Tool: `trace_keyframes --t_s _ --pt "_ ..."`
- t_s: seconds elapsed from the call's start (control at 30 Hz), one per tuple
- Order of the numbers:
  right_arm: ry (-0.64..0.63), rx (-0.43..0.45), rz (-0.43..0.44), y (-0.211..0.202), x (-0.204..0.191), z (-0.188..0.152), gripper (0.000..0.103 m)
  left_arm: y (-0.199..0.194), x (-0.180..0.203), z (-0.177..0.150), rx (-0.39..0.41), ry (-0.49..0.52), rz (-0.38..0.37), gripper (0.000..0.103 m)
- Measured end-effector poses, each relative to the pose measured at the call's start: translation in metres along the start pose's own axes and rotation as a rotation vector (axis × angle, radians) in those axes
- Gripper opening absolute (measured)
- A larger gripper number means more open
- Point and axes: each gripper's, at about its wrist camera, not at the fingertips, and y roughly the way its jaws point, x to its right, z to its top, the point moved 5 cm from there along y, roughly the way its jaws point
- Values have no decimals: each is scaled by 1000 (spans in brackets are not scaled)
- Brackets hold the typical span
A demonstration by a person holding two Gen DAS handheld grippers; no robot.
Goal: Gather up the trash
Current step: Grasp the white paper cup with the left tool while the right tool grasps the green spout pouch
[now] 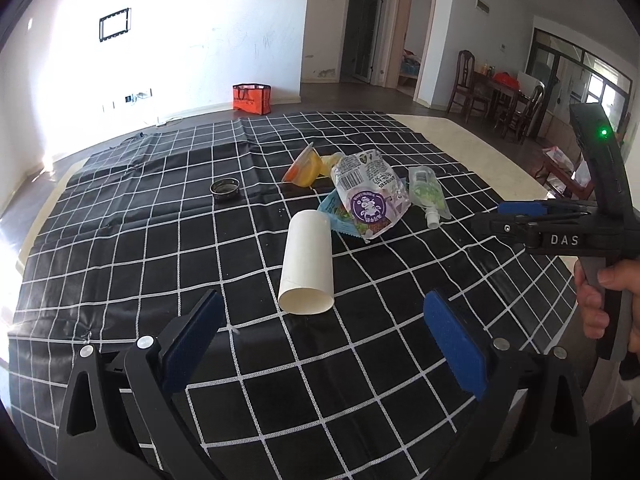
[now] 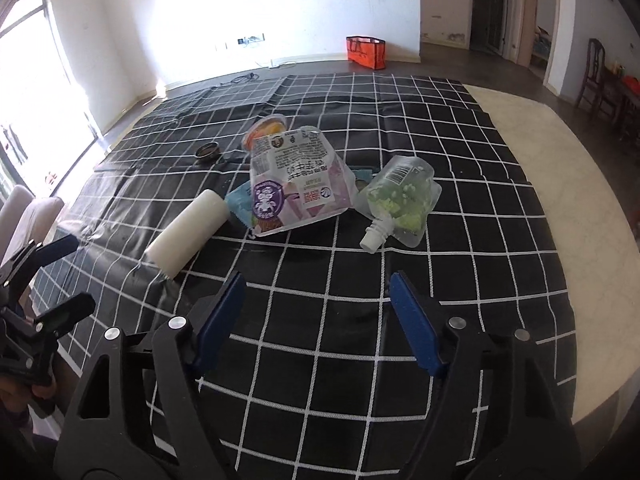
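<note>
I am hovering the left gripper [image 1: 324, 344] and right gripper [image 2: 320, 320], both spread wide and empty, near the paper cup [image 1: 307, 262] lying beside the wrapper pile [image 1: 370, 204], worrying the cup rolls away if nudged.

Left claw [image 1: 320, 336] gapes above paper cup [image 1: 307, 262] lying on checked cloth [image 1: 140, 240].

A pale table [image 1: 452, 128] wears a black grid cloth [image 1: 140, 208]. On the cloth lie a white paper cup [image 1: 307, 258] on its side, a purple pouch [image 1: 370, 196], a green spouted pouch [image 1: 428, 196], an orange cup [image 1: 304, 166] and a small round lid [image 1: 225, 189].
</note>
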Motion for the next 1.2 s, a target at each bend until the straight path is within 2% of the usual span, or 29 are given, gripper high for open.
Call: trace_keyframes --t_s 0.13,0.17,0.3,0.67,0.8,0.93,1.03,1.13,1.2 --pt "99 -48 -14 27 18 11 58 16 -7 10 -5 -26 -17 97" --pt "119 -58 -17 33 22 13 52 21 -9 12 -8 -28 -19 97" --pt "211 -100 0 56 32 17 39 36 -15 15 -22 -40 -26 97" --pt "315 -139 -61 92 54 23 38 62 -21 14 -59 -36 -36 97" --pt "319 -148 -44 101 57 24 38 69 -26 15 -65 -49 -37 97" --pt "306 -151 -80 107 55 27 38 78 -26 13 -87 -32 -37 97" --pt "298 -148 -122 108 52 27 33 85 -26 10 -100 -38 -38 95" --pt "295 -143 -161 108 54 26 21 90 -26 7 -117 -28 -25 91" --pt "307 -137 -151 108 57 26 20 91 -27 6 -122 -33 -26 89"
